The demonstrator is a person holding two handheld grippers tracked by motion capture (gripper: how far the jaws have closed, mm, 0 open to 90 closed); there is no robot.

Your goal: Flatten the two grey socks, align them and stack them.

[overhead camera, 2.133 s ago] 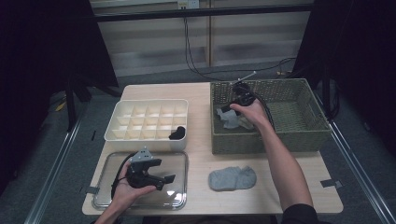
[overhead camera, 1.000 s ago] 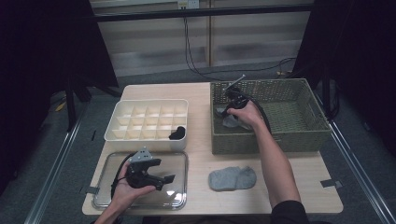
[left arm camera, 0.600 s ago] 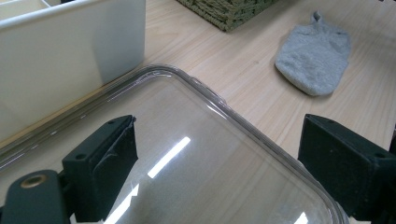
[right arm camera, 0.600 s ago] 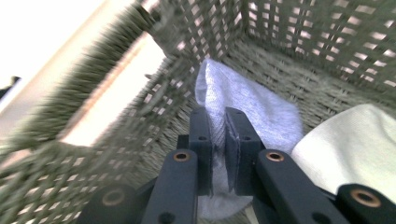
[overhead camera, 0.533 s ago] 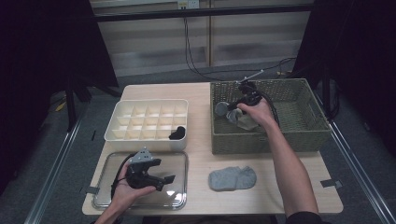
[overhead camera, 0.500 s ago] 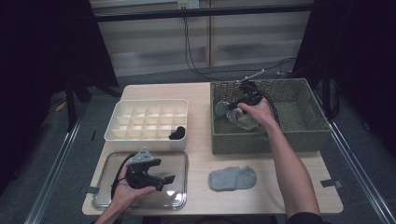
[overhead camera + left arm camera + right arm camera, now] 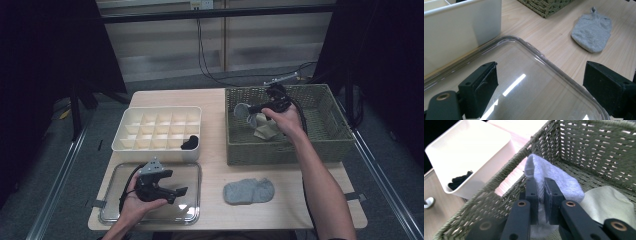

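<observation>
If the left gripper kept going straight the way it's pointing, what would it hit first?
Probably the grey sock lying on the table, past the clear lid's rim; the left gripper is open, and depth is uncertain.

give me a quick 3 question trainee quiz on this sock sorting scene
1. True or false: the right hand-held gripper is shut on a grey sock inside the wicker basket.
2. Over what does the left hand-held gripper hover, jaws apart?
A. clear lid
B. white divided box
C. bare floor
3. What lies in a front compartment of the white divided box?

Key
1. True
2. A, the clear lid
3. A black sock
</observation>
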